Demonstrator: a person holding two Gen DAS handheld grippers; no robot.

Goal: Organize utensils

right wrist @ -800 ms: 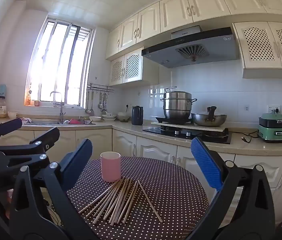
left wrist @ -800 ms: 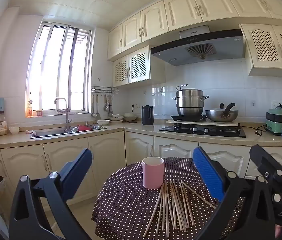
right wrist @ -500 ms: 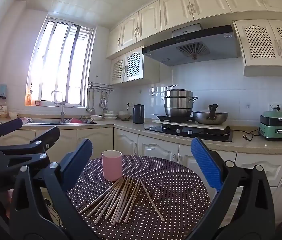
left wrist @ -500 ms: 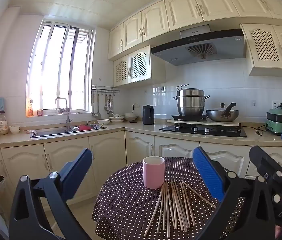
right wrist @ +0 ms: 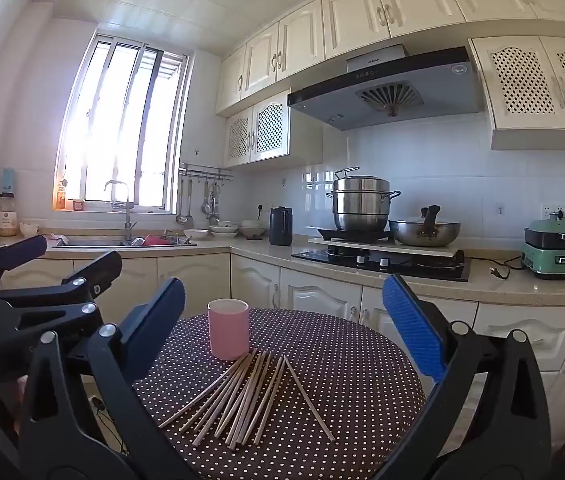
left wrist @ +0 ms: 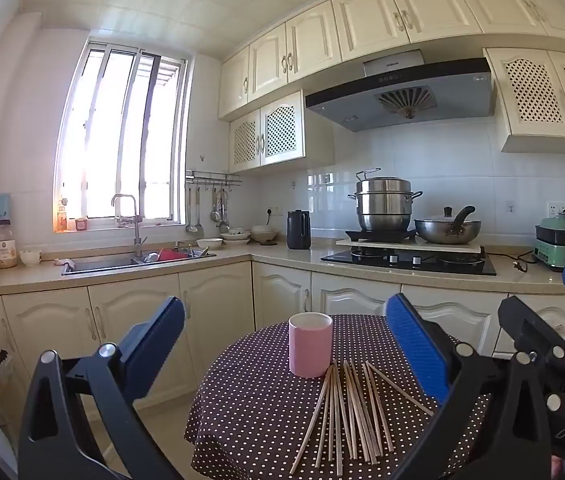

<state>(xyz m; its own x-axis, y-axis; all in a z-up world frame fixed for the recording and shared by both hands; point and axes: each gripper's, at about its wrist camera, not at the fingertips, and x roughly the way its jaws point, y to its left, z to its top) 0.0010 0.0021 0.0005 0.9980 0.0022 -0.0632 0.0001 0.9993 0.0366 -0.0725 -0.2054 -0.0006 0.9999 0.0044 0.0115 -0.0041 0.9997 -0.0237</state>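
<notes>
A pink cup (left wrist: 309, 344) (right wrist: 228, 329) stands upright on a small round table with a dark polka-dot cloth (left wrist: 242, 400) (right wrist: 354, 360). Several wooden chopsticks (left wrist: 346, 412) (right wrist: 246, 396) lie fanned out on the cloth just in front of the cup. My left gripper (left wrist: 282, 344) is held level before the table, open and empty. My right gripper (right wrist: 282, 320) is also level, open and empty. In the left wrist view the right gripper's frame (left wrist: 542, 344) shows at the right edge. The left gripper's frame (right wrist: 34, 280) shows at the left of the right wrist view.
Behind the table runs an L-shaped counter with a sink (left wrist: 122, 262), a black kettle (left wrist: 298, 230), a hob with a steel steamer pot (left wrist: 384, 204) and a wok (left wrist: 448, 230). A green cooker (left wrist: 562, 240) and bottles stand at the far right. Cabinets line the wall.
Both views have shifted slightly: the cup and chopsticks sit a little further right in the right wrist view. Both grippers stay open.
</notes>
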